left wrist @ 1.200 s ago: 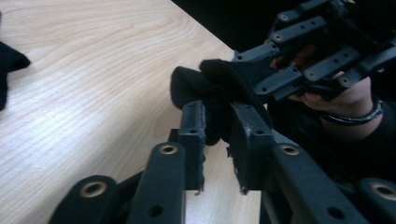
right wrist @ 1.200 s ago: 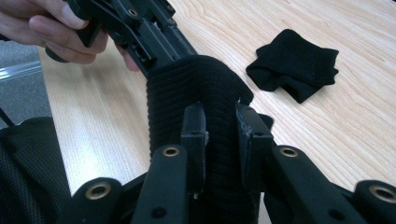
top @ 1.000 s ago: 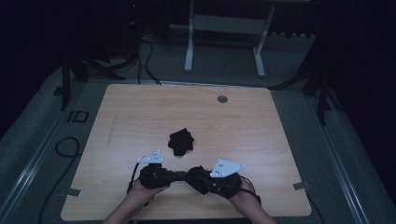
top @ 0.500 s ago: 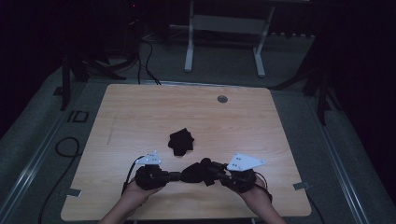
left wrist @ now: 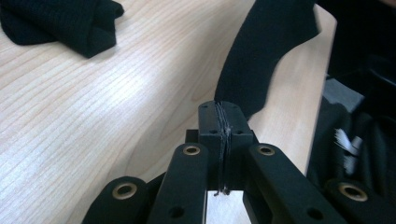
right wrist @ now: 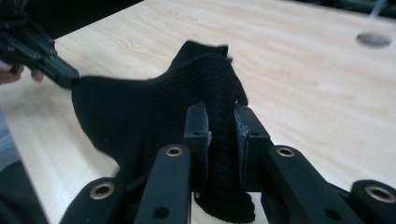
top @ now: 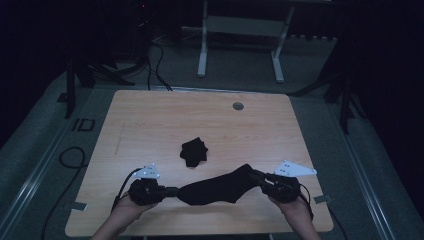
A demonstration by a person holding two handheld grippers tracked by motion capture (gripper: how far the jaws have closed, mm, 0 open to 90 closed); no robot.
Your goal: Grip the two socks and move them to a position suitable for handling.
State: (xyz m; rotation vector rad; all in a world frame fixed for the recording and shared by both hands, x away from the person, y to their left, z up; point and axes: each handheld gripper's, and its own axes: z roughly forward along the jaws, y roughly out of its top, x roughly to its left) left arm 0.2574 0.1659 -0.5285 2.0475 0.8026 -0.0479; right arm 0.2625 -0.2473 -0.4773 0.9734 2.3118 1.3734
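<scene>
Clearly, the black sock [top: 215,187] is stretched between the two tools near the 6 o'clock edge of the tabletop [top: 150,125], and this explains how each tool is held. The left hand-held gripper [top: 172,191] has its jaws pressed fully together on one thin end of the sock; in the left gripper view only a line of fabric shows between the pads [left wrist: 223,126]. The right hand-held gripper [top: 256,176] holds the thicker, ribbed end, so its jaws stand a little apart with the bunched cloth clamped between them [right wrist: 219,135], and they have just been closing a bit more on it. I judge that the two hands pull away from each other, toward 9 and 3 o'clock, to draw the sock straight before it is folded or laid down; the cloth hangs as a wide band just over the wood, and I cannot tell whether its middle touches. A second dark piece, a crumpled sock [top: 194,151], lies at the centre of the tabletop, apart from the stretched one, toward 12 o'clock from it. The tabletop is light wood with a visible grain and a round cable hole [top: 238,106] near its 12 o'clock edge. The room around is dark, with grey floor, loose cables at 10 o'clock and a white frame stand [top: 240,40] behind.
</scene>
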